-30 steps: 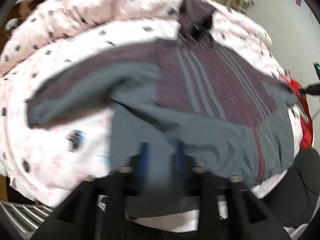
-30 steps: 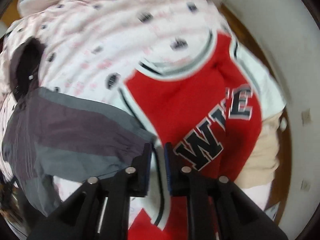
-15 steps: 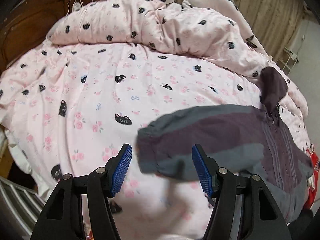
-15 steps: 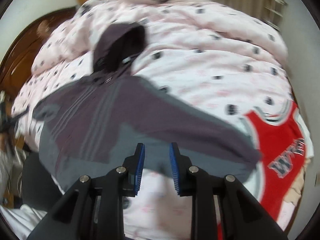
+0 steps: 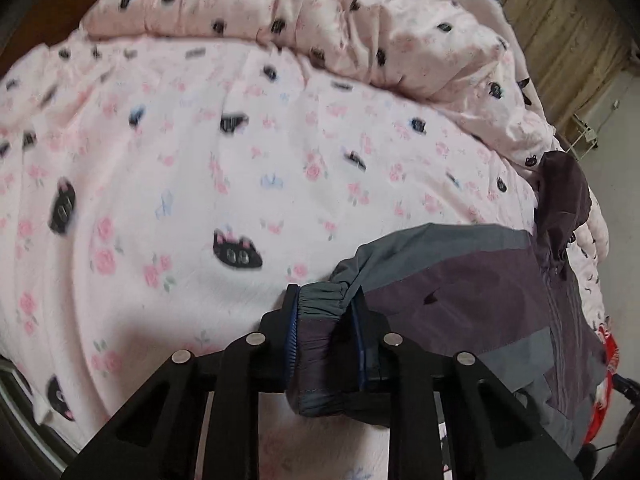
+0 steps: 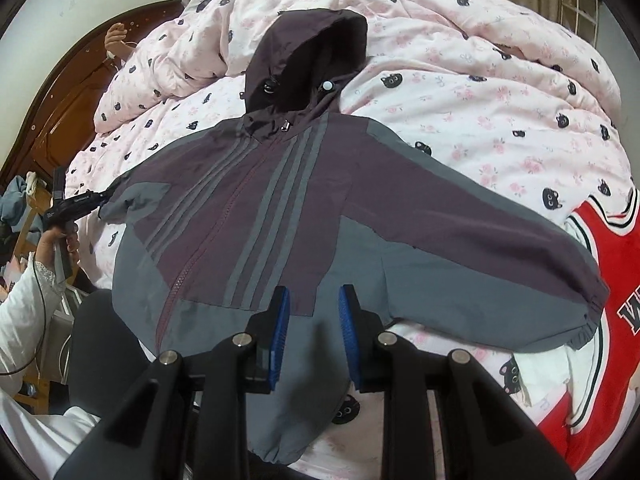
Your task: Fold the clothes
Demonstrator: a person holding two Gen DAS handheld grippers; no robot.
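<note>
The left gripper (image 5: 326,312), gaping around the sleeve cuff (image 5: 320,304) half a second ago, is now clamping it. The right gripper (image 6: 312,316) is hovering unclenched, empty, over the jacket (image 6: 280,208) lying spread near the bed's (image 5: 180,160) front edge. Sleeve fold is likely starting.

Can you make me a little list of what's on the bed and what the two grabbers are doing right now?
bed cover: pink sheet with black cat faces
jacket: hooded, purple and grey, spread flat, front up, zipped
jersey: red, lying beside the jacket, partly under its sleeve
left gripper: jaws have just closed on the cuff of one sleeve
right gripper: open, over the jacket's lower edge, holding nothing
folding: not yet begun
</note>
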